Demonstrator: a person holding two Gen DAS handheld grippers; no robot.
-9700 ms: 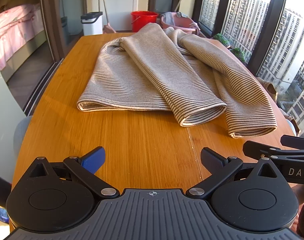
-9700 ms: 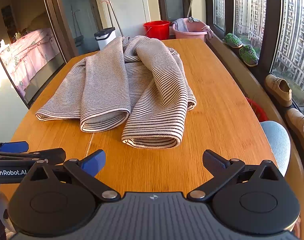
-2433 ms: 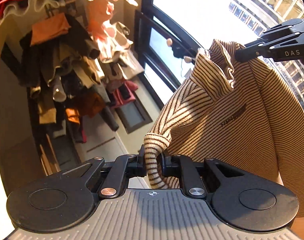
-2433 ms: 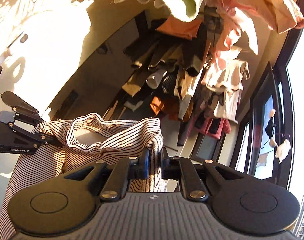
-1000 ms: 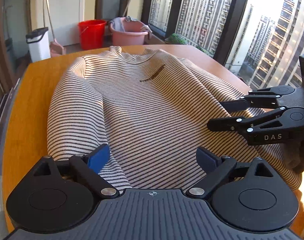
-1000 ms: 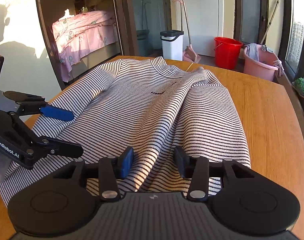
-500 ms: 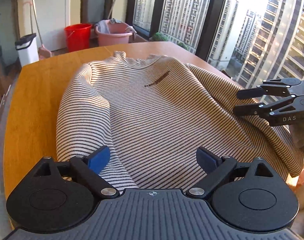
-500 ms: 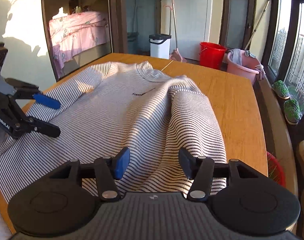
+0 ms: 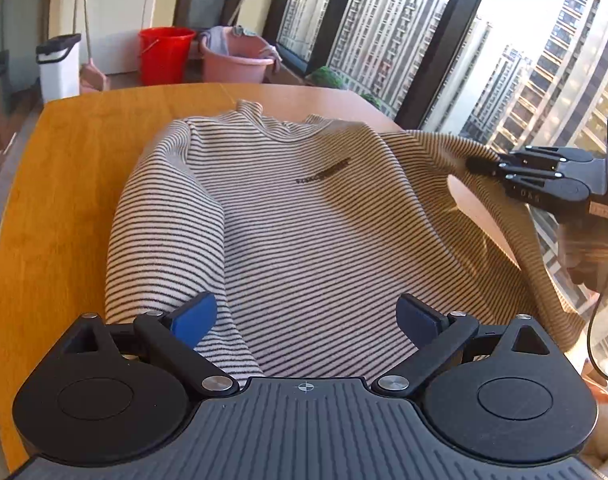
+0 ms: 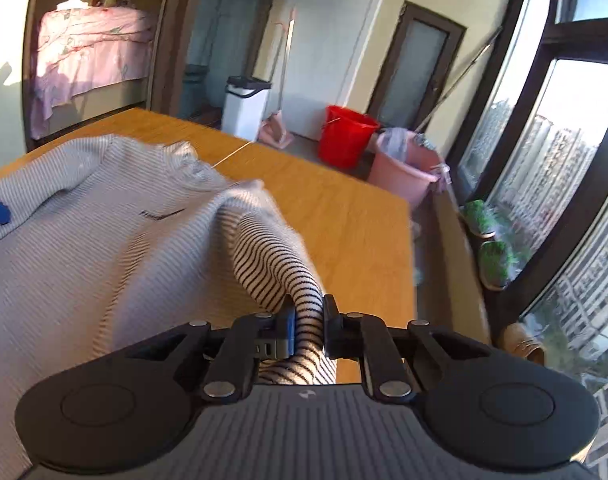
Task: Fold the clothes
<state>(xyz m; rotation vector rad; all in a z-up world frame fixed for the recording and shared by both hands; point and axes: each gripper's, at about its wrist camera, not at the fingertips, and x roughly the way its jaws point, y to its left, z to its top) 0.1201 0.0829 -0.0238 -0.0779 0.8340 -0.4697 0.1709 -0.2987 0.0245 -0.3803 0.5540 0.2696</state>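
The right tongs (image 10: 307, 330) have just pinched the striped sweater's (image 9: 304, 232) right sleeve (image 10: 280, 264) off the desk (image 9: 64, 168), starting the fold, while the left tongs (image 9: 305, 318) hover wide over its hem

home — bed (image 10: 92, 40), mop buckets (image 10: 345, 136)

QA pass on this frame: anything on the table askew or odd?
Only the sweater's right sleeve: the right gripper has it pinched and raised off the table. The left gripper is open. Nothing damaged.
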